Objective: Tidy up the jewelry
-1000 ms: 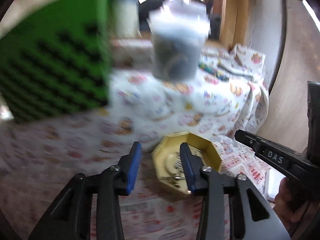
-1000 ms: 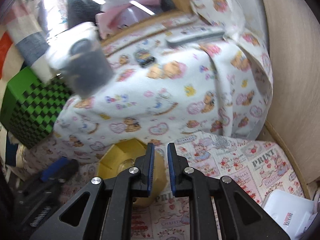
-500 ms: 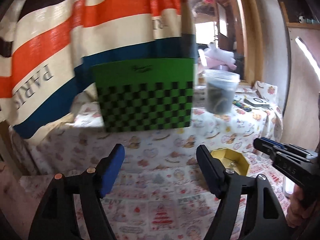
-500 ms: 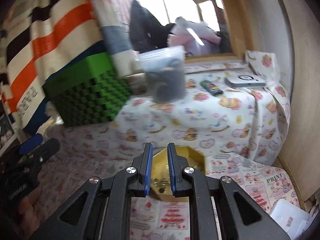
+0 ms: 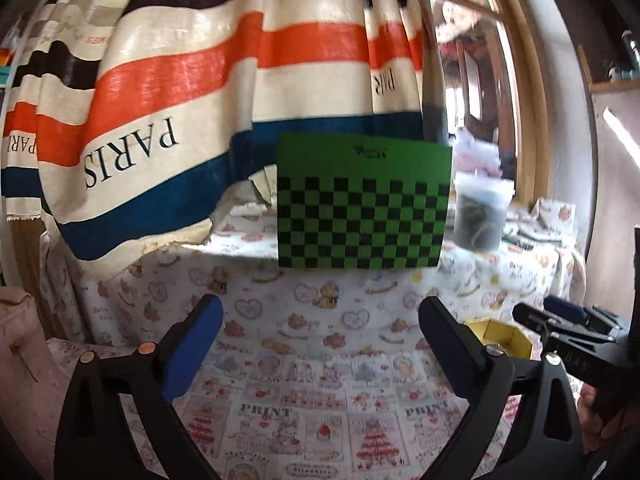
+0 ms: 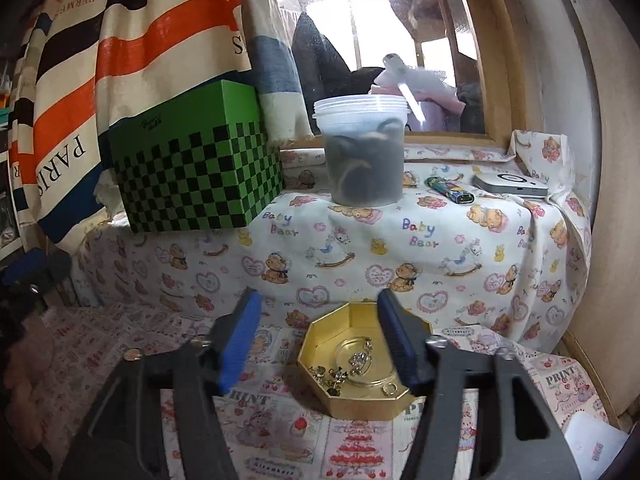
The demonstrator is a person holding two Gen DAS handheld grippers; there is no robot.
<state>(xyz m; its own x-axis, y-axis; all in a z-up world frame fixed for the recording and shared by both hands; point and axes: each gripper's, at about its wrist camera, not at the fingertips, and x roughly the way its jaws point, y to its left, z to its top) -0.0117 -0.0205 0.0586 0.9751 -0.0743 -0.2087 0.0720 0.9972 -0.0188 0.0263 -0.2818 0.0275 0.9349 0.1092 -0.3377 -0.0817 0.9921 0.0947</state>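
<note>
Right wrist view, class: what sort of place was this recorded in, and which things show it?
Most likely a lived-in room at home, not a workshop. A baby-bear cloth covers the ledge, a striped PARIS fabric hangs behind, and a gold tray of jewelry sits below a window.

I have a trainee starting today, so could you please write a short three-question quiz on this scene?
1. True or false: the gold tray is empty.
2. What stands right of the green box on the ledge: A a plastic tub, B a kettle, C a vase?
3. Is anything between the right gripper's fingers?

Key: 1 false, jewelry lies in it. 2 A. 3 No; its jaws are opening, above the tray.
</note>
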